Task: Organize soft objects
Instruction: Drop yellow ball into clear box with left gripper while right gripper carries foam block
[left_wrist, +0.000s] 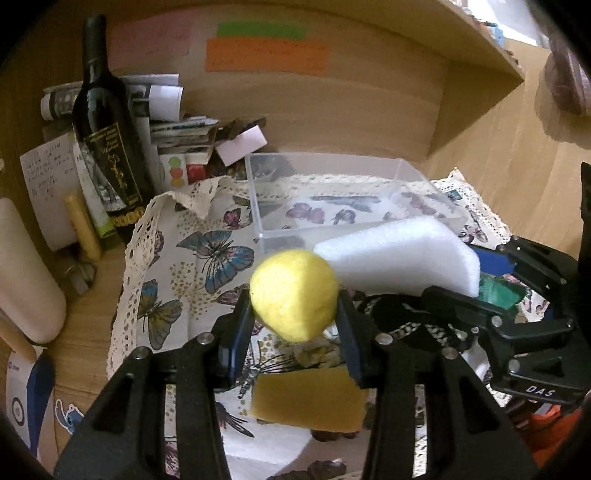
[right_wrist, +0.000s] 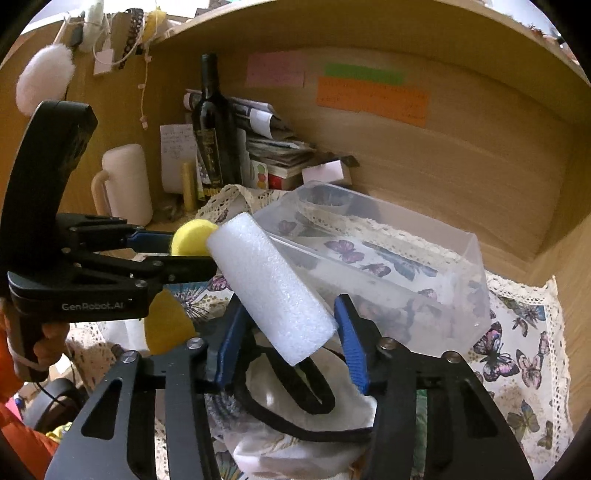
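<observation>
The left hand-held gripper (left_wrist: 295, 310) pinches a yellow felt ball (left_wrist: 294, 293) at its middle, lifted above the butterfly cloth (left_wrist: 192, 258); the right hand-held gripper (right_wrist: 286, 328) clamps a white foam block (right_wrist: 271, 286) near its lower end. Both look light and squashy, so a gentle mid-body hold suits them; the empty clear bin (right_wrist: 476, 258) stands just beyond
</observation>
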